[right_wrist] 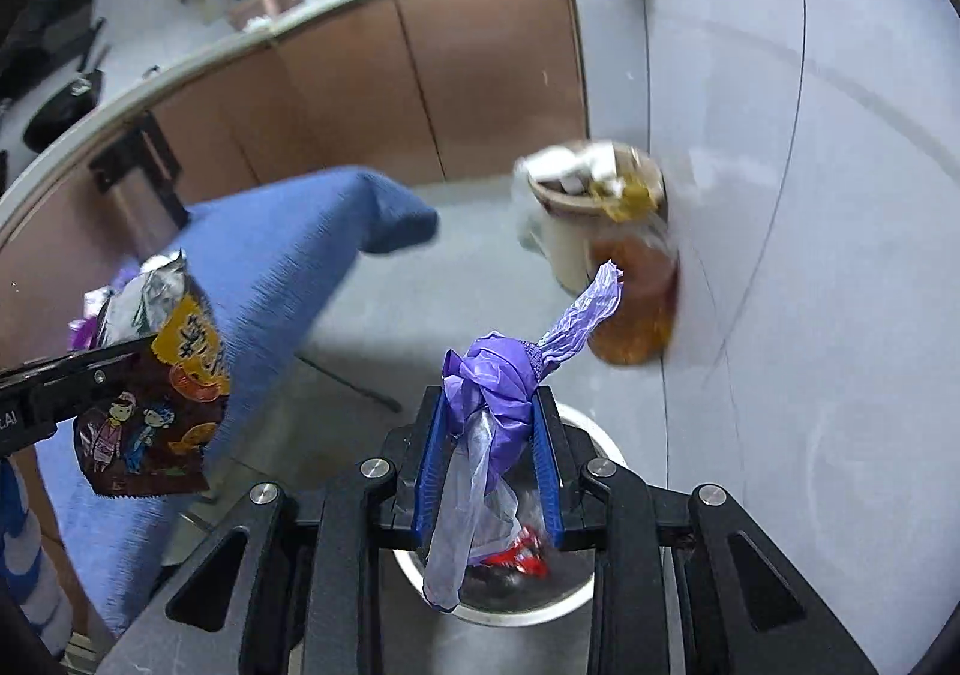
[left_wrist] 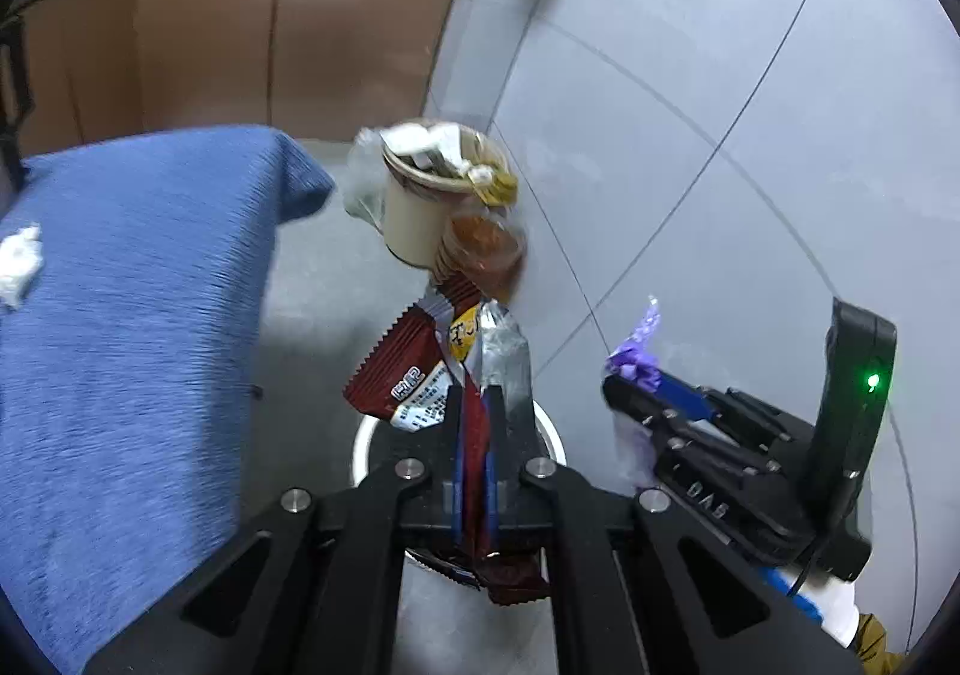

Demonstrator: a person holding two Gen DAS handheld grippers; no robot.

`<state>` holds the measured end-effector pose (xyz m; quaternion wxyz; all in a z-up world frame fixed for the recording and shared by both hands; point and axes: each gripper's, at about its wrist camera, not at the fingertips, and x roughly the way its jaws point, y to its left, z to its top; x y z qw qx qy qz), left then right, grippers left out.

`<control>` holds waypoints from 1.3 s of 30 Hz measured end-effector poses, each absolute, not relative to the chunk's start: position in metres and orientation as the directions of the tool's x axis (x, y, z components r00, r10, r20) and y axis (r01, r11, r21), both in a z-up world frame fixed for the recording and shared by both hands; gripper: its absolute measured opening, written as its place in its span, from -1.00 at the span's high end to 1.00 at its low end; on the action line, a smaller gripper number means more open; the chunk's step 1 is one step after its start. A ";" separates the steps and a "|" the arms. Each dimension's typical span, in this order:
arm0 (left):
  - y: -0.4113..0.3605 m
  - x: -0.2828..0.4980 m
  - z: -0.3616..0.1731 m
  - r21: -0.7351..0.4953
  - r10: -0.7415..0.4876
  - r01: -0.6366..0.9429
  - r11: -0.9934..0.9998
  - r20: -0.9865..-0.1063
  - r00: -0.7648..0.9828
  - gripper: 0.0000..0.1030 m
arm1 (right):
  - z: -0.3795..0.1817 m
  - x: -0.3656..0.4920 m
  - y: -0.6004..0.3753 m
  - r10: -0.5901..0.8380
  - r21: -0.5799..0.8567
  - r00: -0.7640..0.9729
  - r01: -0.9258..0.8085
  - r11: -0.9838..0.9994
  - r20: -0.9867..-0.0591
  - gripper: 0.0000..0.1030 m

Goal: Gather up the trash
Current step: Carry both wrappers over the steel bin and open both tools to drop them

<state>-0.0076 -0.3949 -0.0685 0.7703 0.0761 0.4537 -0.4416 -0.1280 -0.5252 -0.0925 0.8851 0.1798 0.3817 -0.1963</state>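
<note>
Hovering two loads of trash over the round white bin [right_wrist: 591, 438]!
Left gripper [left_wrist: 474, 405] is clamped flat on crinkly brown-and-yellow snack wrappers [left_wrist: 414, 375]; right gripper [right_wrist: 495, 405], part-closed, pinches a knotted purple plastic bag [right_wrist: 492, 381], both poised above the bin, likely for dropping.

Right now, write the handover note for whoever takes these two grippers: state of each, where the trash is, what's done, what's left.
Left gripper: shut on a brown snack wrapper, held above the white bin.
Right gripper: shut on a bunched purple plastic bag, also over the bin's mouth.
Bin: on the grey floor beside the blue-covered table; a red scrap seems to lie inside already.
Nearby: a beige cup stuffed with tissue and a container of orange-brown contents stand by the wall.
Left: release both items into the bin, then fetch the crumpled tissue on the table.
</note>
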 end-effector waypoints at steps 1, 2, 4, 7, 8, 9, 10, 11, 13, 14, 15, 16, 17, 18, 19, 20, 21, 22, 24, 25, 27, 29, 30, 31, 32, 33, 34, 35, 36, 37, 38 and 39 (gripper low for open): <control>-0.400 -0.005 -0.074 -0.286 -0.609 0.749 0.598 -0.769 0.194 0.87 | -0.101 -0.126 -0.529 -0.208 0.168 0.620 0.491 0.855 -0.757 0.45; -0.407 -0.002 -0.081 -0.293 -0.608 0.749 0.594 -0.773 0.179 0.87 | -0.112 -0.124 -0.533 -0.205 0.165 0.602 0.501 0.850 -0.772 0.45; -0.415 0.005 -0.093 -0.318 -0.610 0.746 0.586 -0.779 0.146 0.87 | -0.129 -0.121 -0.540 -0.196 0.166 0.578 0.513 0.842 -0.792 0.43; -0.426 0.011 -0.111 -0.353 -0.604 0.733 0.581 -0.791 0.097 0.86 | -0.150 -0.117 -0.546 -0.183 0.165 0.544 0.528 0.833 -0.819 0.41; -0.428 0.013 -0.116 -0.367 -0.604 0.728 0.579 -0.793 0.080 0.85 | -0.157 -0.115 -0.548 -0.178 0.164 0.533 0.533 0.830 -0.827 0.41; -0.429 0.015 -0.120 -0.380 -0.605 0.725 0.575 -0.793 0.065 0.84 | -0.162 -0.113 -0.549 -0.171 0.169 0.526 0.536 0.827 -0.833 0.41; -0.430 0.016 -0.124 -0.392 -0.606 0.720 0.572 -0.794 0.050 0.80 | -0.166 -0.112 -0.550 -0.169 0.169 0.519 0.541 0.824 -0.838 0.36; -0.431 0.017 -0.127 -0.399 -0.606 0.717 0.572 -0.794 0.043 0.75 | -0.169 -0.110 -0.551 -0.170 0.164 0.510 0.546 0.822 -0.843 0.25; -0.432 0.018 -0.130 -0.416 -0.612 0.710 0.568 -0.791 0.026 0.52 | -0.176 -0.109 -0.553 -0.175 0.154 0.495 0.555 0.818 -0.851 0.18; -0.430 0.019 -0.129 -0.422 -0.615 0.707 0.568 -0.788 0.023 0.32 | -0.178 -0.108 -0.553 -0.179 0.148 0.487 0.560 0.815 -0.855 0.17; -0.429 0.019 -0.129 -0.427 -0.620 0.704 0.568 -0.784 0.024 0.23 | -0.178 -0.108 -0.554 -0.181 0.146 0.483 0.564 0.813 -0.857 0.16; -0.427 0.020 -0.128 -0.433 -0.626 0.702 0.566 -0.780 0.024 0.17 | -0.178 -0.108 -0.556 -0.184 0.144 0.480 0.568 0.810 -0.858 0.15; -0.426 0.020 -0.126 -0.436 -0.630 0.701 0.564 -0.776 0.024 0.17 | -0.178 -0.109 -0.556 -0.189 0.142 0.478 0.573 0.807 -0.858 0.15; -0.423 0.019 -0.124 -0.440 -0.636 0.702 0.561 -0.772 0.024 0.17 | -0.175 -0.111 -0.558 -0.192 0.141 0.478 0.577 0.805 -0.857 0.15; -0.421 0.020 -0.121 -0.442 -0.641 0.702 0.559 -0.767 0.027 0.17 | -0.172 -0.113 -0.559 -0.197 0.140 0.477 0.581 0.802 -0.857 0.15; -0.418 0.020 -0.118 -0.444 -0.648 0.702 0.557 -0.761 0.032 0.17 | -0.170 -0.115 -0.558 -0.202 0.139 0.478 0.586 0.798 -0.855 0.15; -0.413 0.020 -0.113 -0.446 -0.657 0.702 0.555 -0.753 0.041 0.17 | -0.167 -0.117 -0.559 -0.207 0.140 0.481 0.590 0.795 -0.852 0.15; -0.409 0.019 -0.109 -0.446 -0.663 0.702 0.556 -0.747 0.050 0.17 | -0.164 -0.118 -0.558 -0.212 0.141 0.486 0.593 0.793 -0.848 0.15; -0.398 0.018 -0.099 -0.446 -0.674 0.699 0.559 -0.735 0.070 0.17 | -0.157 -0.120 -0.557 -0.221 0.140 0.495 0.591 0.794 -0.840 0.15; -0.393 0.019 -0.095 -0.447 -0.680 0.698 0.560 -0.729 0.079 0.17 | -0.153 -0.120 -0.555 -0.226 0.139 0.502 0.590 0.795 -0.835 0.15; -0.379 0.017 -0.084 -0.441 -0.689 0.696 0.567 -0.717 0.106 0.17 | -0.144 -0.121 -0.551 -0.233 0.140 0.516 0.584 0.799 -0.824 0.15; -0.365 0.016 -0.075 -0.432 -0.694 0.695 0.575 -0.707 0.135 0.17 | -0.134 -0.121 -0.545 -0.240 0.139 0.531 0.576 0.806 -0.813 0.15; -0.358 0.015 -0.071 -0.429 -0.697 0.693 0.579 -0.701 0.149 0.17 | -0.128 -0.121 -0.540 -0.241 0.140 0.542 0.568 0.811 -0.805 0.15; -0.348 0.013 -0.066 -0.425 -0.701 0.690 0.586 -0.693 0.167 0.17 | -0.123 -0.121 -0.537 -0.241 0.141 0.550 0.563 0.815 -0.800 0.15; -0.339 0.012 -0.061 -0.420 -0.702 0.687 0.593 -0.687 0.186 0.17 | -0.117 -0.121 -0.533 -0.241 0.144 0.560 0.555 0.819 -0.792 0.15; -0.330 0.010 -0.055 -0.413 -0.702 0.683 0.603 -0.680 0.209 0.17 | -0.110 -0.121 -0.528 -0.241 0.147 0.573 0.547 0.824 -0.783 0.15; -0.321 0.008 -0.050 -0.404 -0.703 0.680 0.612 -0.672 0.233 0.17 | -0.103 -0.121 -0.523 -0.242 0.148 0.584 0.539 0.829 -0.775 0.15; -0.310 0.005 -0.044 -0.394 -0.702 0.676 0.623 -0.663 0.261 0.17 | -0.093 -0.121 -0.515 -0.245 0.145 0.598 0.528 0.836 -0.763 0.15; -0.300 0.003 -0.038 -0.385 -0.701 0.672 0.633 -0.654 0.286 0.17 | -0.084 -0.122 -0.509 -0.249 0.142 0.611 0.519 0.843 -0.752 0.14; -0.288 0.001 -0.032 -0.375 -0.700 0.668 0.643 -0.642 0.313 0.17 | -0.078 -0.122 -0.504 -0.251 0.141 0.621 0.511 0.848 -0.743 0.13; -0.276 -0.002 -0.026 -0.368 -0.699 0.663 0.652 -0.631 0.338 0.17 | -0.066 -0.122 -0.496 -0.253 0.139 0.638 0.498 0.856 -0.727 0.11; -0.268 -0.004 -0.021 -0.362 -0.697 0.657 0.661 -0.620 0.360 0.17 | -0.058 -0.122 -0.490 -0.254 0.138 0.650 0.489 0.861 -0.716 0.11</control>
